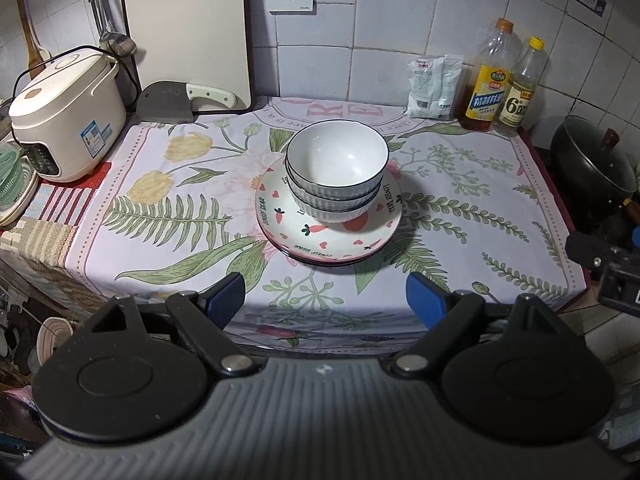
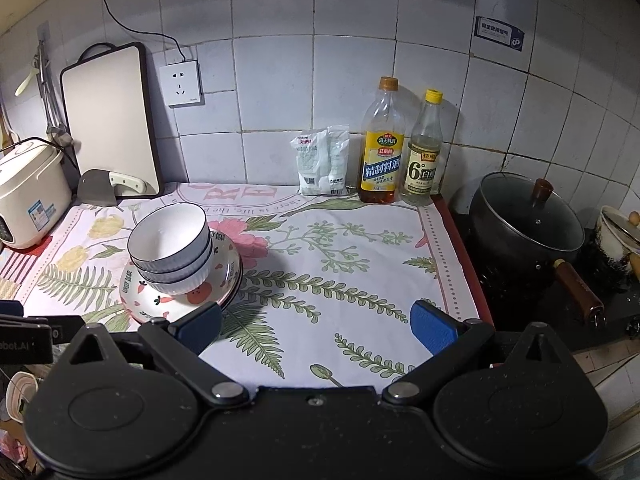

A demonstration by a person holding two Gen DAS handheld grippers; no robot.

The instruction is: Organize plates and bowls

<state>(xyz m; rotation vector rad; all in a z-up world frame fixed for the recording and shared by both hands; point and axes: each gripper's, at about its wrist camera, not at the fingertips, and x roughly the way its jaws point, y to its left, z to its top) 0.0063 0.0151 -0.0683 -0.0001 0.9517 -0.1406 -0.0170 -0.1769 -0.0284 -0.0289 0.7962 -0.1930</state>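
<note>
bowls (image 1: 337,168): three white ones nested, sitting on the plates
plates (image 1: 320,236): small stack with carrot print, middle of the flowery cloth (image 1: 168,216)
left gripper (image 1: 325,298): jaws spread wide, nothing in them, stack straight ahead at 12 o'clock
right gripper (image 2: 316,326): jaws spread too, empty, stack off at 10 o'clock
bottles (image 2: 382,144): two, by the wall, 12 o'clock of right gripper

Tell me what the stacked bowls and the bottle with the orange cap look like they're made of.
Stacked bowls: likely glazed ceramic, glossy white with a dark rim line and ribbed outside. Bottle with the orange cap: probably clear plastic, see-through with amber liquid low inside; glass can't be ruled out.
</note>
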